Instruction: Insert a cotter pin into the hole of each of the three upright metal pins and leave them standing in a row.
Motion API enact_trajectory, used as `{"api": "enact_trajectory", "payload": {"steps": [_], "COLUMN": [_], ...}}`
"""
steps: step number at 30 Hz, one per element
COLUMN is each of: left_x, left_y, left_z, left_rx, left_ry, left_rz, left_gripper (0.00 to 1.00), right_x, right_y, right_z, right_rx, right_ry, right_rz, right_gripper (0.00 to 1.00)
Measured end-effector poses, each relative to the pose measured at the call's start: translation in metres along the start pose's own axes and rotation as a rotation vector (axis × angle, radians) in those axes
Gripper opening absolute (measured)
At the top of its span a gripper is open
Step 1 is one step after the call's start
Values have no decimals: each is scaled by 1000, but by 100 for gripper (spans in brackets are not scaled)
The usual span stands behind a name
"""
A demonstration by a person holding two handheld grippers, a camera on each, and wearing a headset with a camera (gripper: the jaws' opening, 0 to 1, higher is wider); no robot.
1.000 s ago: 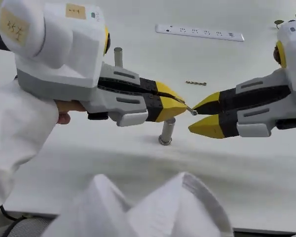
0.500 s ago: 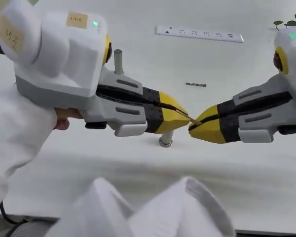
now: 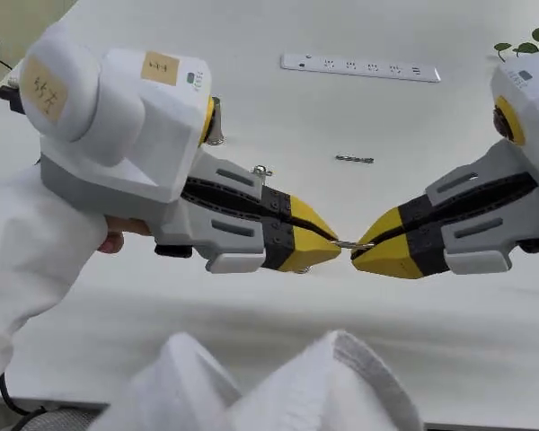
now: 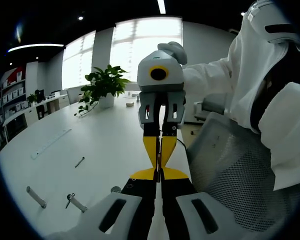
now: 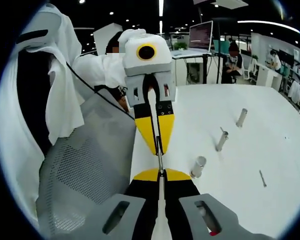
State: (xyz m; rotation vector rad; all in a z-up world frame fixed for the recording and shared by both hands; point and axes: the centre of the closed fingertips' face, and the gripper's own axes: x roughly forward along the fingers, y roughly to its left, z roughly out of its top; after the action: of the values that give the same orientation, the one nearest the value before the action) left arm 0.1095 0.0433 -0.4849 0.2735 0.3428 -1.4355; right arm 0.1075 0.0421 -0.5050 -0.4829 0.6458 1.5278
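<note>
My left gripper [image 3: 332, 245] and right gripper [image 3: 363, 250] meet tip to tip above the white table, both shut on one thin cotter pin [image 3: 349, 244] that bridges the small gap between them. In the right gripper view the cotter pin [image 5: 160, 159] runs from my right gripper [image 5: 160, 173] to the left one's tips. Three upright metal pins stand in a row: the near pin [image 5: 198, 166], the middle pin [image 5: 221, 141] with a cotter pin through its top, and the far pin [image 5: 241, 117]. In the head view the left gripper hides most of them.
A loose cotter pin [image 3: 354, 159] lies on the table beyond the grippers. A white power strip [image 3: 359, 67] lies at the far edge, with a potted plant [image 3: 521, 43] at the far right. A mesh chair [image 5: 85, 165] stands at the table's near side.
The right gripper, open a second ago, has shut on the free end of the cotter pin held by the left gripper. The cotter pin now lies level between the tips.
</note>
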Motion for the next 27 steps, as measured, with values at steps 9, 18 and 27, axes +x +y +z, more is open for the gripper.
{"api": "enact_trajectory", "payload": {"steps": [9,18,27], "left_x": [1,-11,2], "left_y": [4,48,65], "left_z": [6,-16,-47], "left_rx": [-94,-173,-158], "left_ry": [-31,-7,114], "left_rz": [28,128,184], "left_gripper": [1,22,27], "right_x": [-6,-14,-6], "right_y": [-9,-38,-54], "right_z": [-2,-31,-56], "right_rx": [2,68,87], "right_ry": [-12,42,109], "right_rz": [-43,-146,-182], "right_gripper": [0,0,0]}}
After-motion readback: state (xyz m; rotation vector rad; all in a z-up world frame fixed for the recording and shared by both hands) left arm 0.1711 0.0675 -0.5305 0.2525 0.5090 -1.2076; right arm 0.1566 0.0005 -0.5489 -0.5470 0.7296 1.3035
